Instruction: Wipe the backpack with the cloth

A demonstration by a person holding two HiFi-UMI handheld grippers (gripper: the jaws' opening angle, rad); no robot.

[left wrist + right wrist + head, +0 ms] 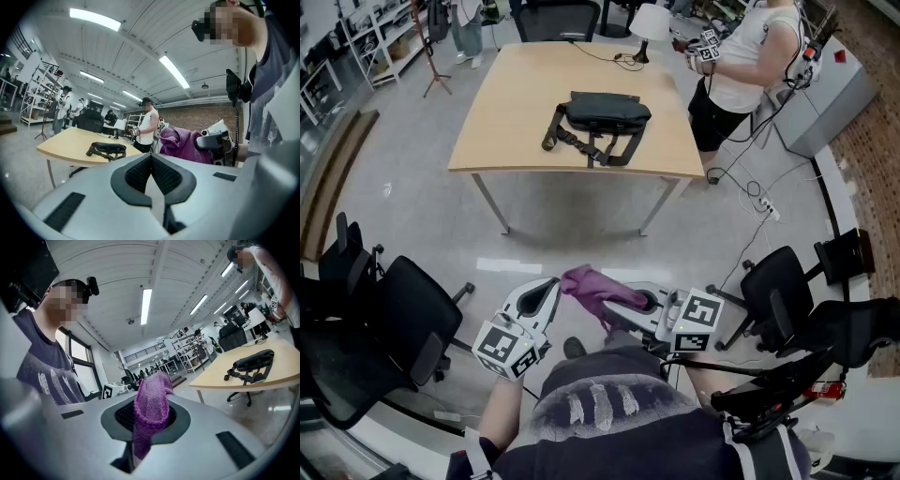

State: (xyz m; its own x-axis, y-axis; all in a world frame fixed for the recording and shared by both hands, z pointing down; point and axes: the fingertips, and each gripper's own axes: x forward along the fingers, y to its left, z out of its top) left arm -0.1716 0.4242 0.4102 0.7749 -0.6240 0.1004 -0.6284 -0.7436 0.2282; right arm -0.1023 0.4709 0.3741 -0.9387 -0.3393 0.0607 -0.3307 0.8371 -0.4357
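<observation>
A black backpack (600, 114) with loose straps lies flat on the wooden table (516, 94), far ahead of me across the floor. Both grippers are held close to my body. My right gripper (630, 300) is shut on a purple cloth (592, 289), which sticks out past the jaws and hangs over them (151, 404). My left gripper (549, 292) sits just left of the cloth, its jaws shut with nothing between the pads (140, 174). In the left gripper view the cloth (180, 145) shows to the right, the backpack (108, 148) far off. The right gripper view has the backpack (253, 361) at its right.
Black office chairs stand at my left (412, 319) and right (778, 286). A person (741, 56) stands at the table's far right corner beside a white lamp (650, 23). A cable and power strip (764, 206) lie on the floor there.
</observation>
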